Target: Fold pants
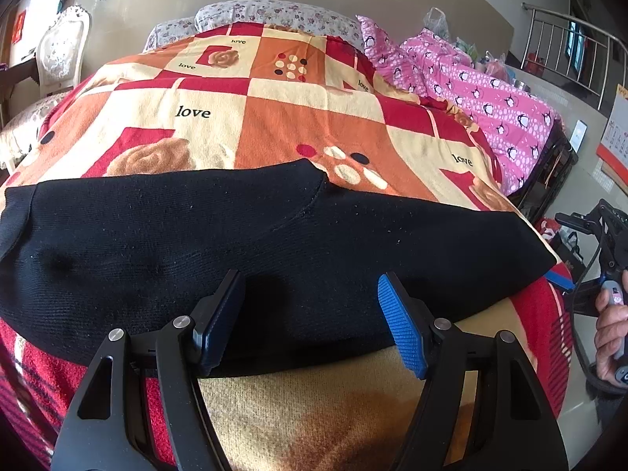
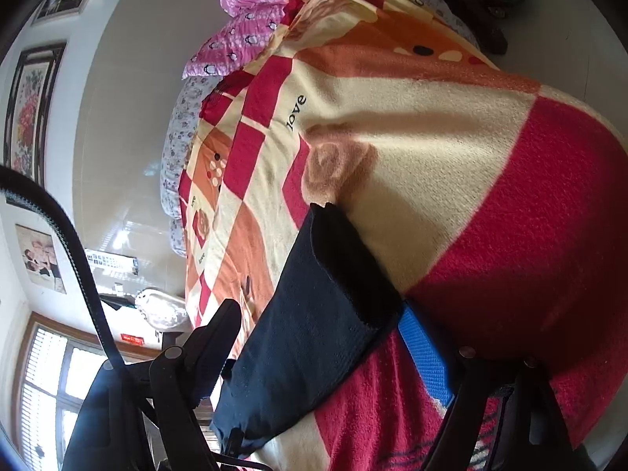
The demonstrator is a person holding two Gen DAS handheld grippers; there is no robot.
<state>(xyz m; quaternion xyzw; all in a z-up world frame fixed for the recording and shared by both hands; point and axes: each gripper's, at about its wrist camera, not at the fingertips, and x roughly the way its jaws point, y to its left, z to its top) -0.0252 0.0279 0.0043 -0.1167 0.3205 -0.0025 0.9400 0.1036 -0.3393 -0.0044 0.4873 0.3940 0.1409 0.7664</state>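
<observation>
Left wrist view: left hand-held gripper pointed forward and down over the bed, both jaws spread wide and released, gripping nothing. Black pants lay flat across the patterned blanket, just ahead of and under the fingertips, near edge running between the two jaws. Blue pad of the right-side finger faced inward, not touching cloth as far as visible. Off to the right of this gripper, at the bed's edge, a person's hand held the other tool's handle.

Right wrist view: right hand-held gripper was rolled hard onto its side, so the bed looked tilted upright. One end of the pants sat between its jaws, a doubled edge rising ahead of the fingertips. Blue-padded finger lay under that cloth edge; dark finger stood apart from the fabric with a gap. Jaws wide, not pressing the cloth. Pink penguin quilt lay far ahead at the bed's far side.
</observation>
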